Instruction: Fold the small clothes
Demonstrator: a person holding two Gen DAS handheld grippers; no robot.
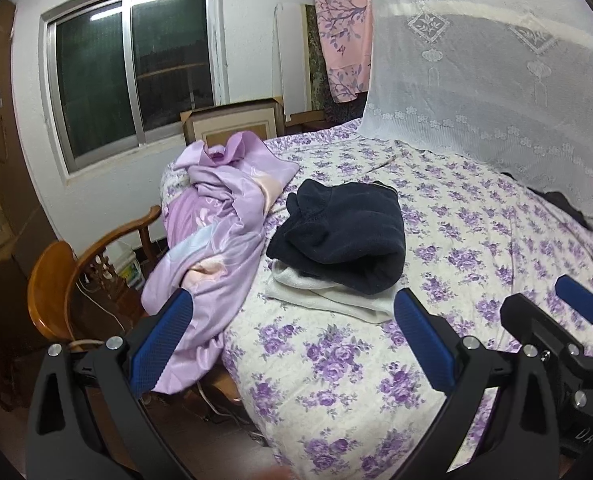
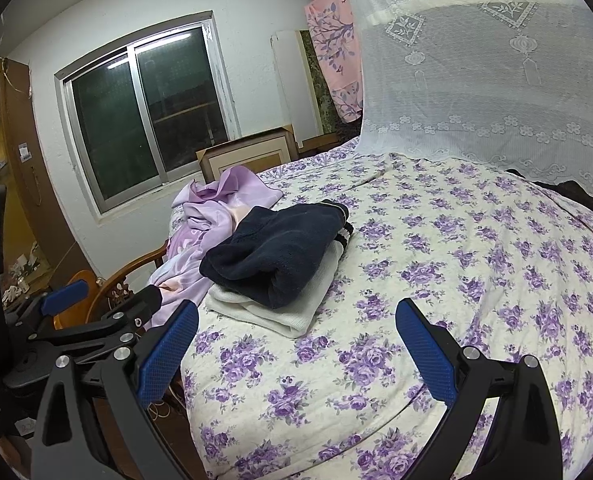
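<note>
Both tools are hovering above the near part of the bed, over the white quilt printed with purple roses [image 2: 436, 248]. The left hand-held gripper [image 1: 292, 344] is holding its 2 blue-padded fingers wide apart with nothing between them, and the right hand-held gripper [image 2: 296, 350] is likewise spread and empty.

The task's things are sitting near the left edge of the bed: a dark navy fleece garment with a striped cuff [image 2: 276, 248] is lying roughly folded on top of a folded cream-white knit garment [image 2: 280, 308], the 2 touching as 1 small stack. Just beside them, on the side toward the window, a crumpled lilac satin sheet [image 1: 224, 232] is spilling over the bed edge toward a wooden armchair [image 1: 76, 280]. A white lace mosquito net [image 2: 476, 72] is hanging over the far right of the bed.

Judging by its pile and soft slump, the navy piece is looking light, thick and limp; it should bunch rather than slide, and it will sag if lifted from 1 point. Its rolled near end seems bulky, so a pinch at a thin edge, the hem or the striped cuff, with 1 tool at each corner, looks the better hold. The cream knit underneath is probably stretchy and may drag along if the fingers are digging too deep.
</note>
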